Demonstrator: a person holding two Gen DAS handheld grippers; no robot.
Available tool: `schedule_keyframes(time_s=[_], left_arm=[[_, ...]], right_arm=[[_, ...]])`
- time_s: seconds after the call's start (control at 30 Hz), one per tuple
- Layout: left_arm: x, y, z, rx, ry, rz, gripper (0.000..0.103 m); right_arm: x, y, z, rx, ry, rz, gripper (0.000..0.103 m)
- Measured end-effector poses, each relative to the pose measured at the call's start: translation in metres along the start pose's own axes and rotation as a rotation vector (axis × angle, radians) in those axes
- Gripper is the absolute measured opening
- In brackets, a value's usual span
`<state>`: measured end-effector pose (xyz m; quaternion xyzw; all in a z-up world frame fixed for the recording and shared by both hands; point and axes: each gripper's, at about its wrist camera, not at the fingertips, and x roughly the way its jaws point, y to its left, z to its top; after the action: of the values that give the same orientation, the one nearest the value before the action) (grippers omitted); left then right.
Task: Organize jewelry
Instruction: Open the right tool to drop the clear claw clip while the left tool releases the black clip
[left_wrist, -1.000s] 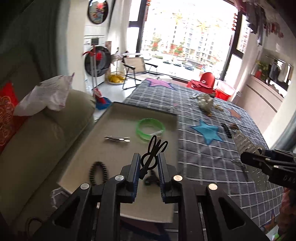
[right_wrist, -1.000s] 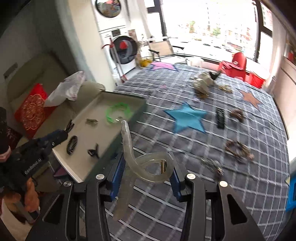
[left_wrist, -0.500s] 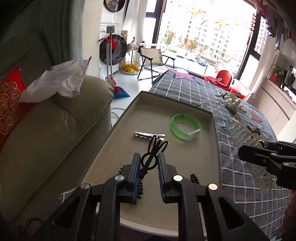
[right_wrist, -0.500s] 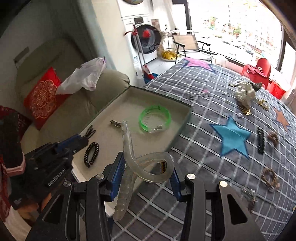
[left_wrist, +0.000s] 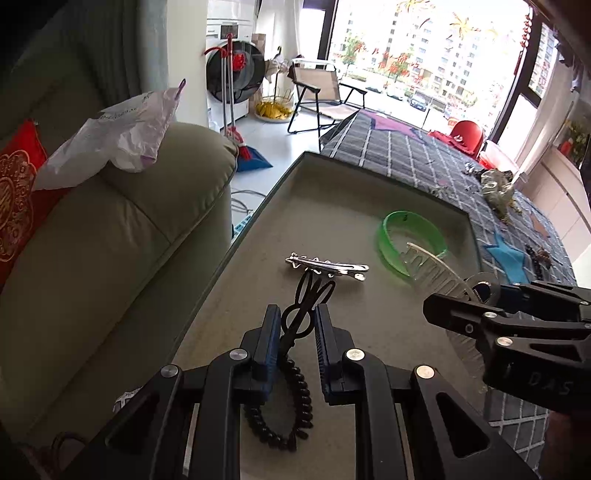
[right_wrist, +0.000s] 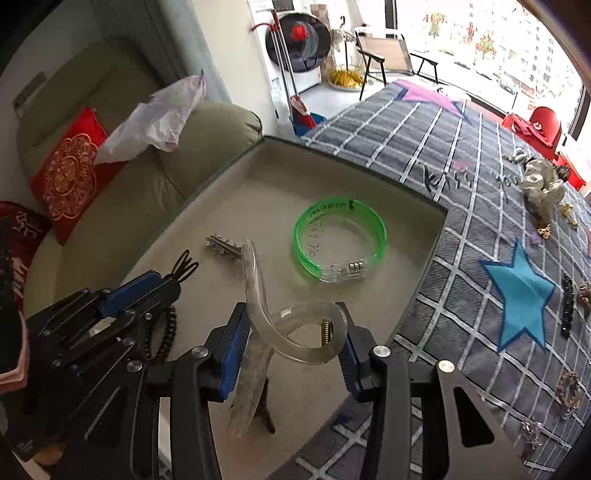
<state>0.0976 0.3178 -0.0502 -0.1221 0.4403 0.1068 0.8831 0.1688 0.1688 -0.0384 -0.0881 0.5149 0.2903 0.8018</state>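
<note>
My left gripper (left_wrist: 295, 332) is shut on a small black hair clip (left_wrist: 308, 299), whose prongs stick out past the pads. It hangs low over the beige tray (left_wrist: 325, 158), just above a black coil hair tie (left_wrist: 284, 406) and short of a silver hair clip (left_wrist: 327, 266). My right gripper (right_wrist: 291, 343) is shut on a clear plastic claw clip (right_wrist: 295, 332) with a metal spring, also over the tray (right_wrist: 354, 166). A green bangle (right_wrist: 340, 236) lies beyond it. The left gripper (right_wrist: 173, 280) shows at its left.
The tray sits on the edge of a grey checked cover (right_wrist: 461, 177) with star patches, where several more jewelry pieces (right_wrist: 543, 192) lie scattered. A green sofa (left_wrist: 110, 229) with a red cushion (right_wrist: 70, 173) and a plastic bag (left_wrist: 118, 136) stands left of the tray.
Both grippers have moved left and down from above the checked cover to over the tray, each still shut on its clip. The tray items now look closer and larger.
</note>
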Motion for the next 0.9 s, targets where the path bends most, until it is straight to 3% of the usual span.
schedule_keyframes(time_s=[0.73,0.9], left_arm=[[0.009,-0.005,-0.004,0.034,0.029,0.039,0.021],[0.009,-0.005,-0.004,0.027,0.035,0.048,0.021]], right_arm=[[0.028,-0.008,0.003,0.014,0.041,-0.007,0.049],[0.027,-0.010,0.005,0.030,0.049,0.024,0.055]])
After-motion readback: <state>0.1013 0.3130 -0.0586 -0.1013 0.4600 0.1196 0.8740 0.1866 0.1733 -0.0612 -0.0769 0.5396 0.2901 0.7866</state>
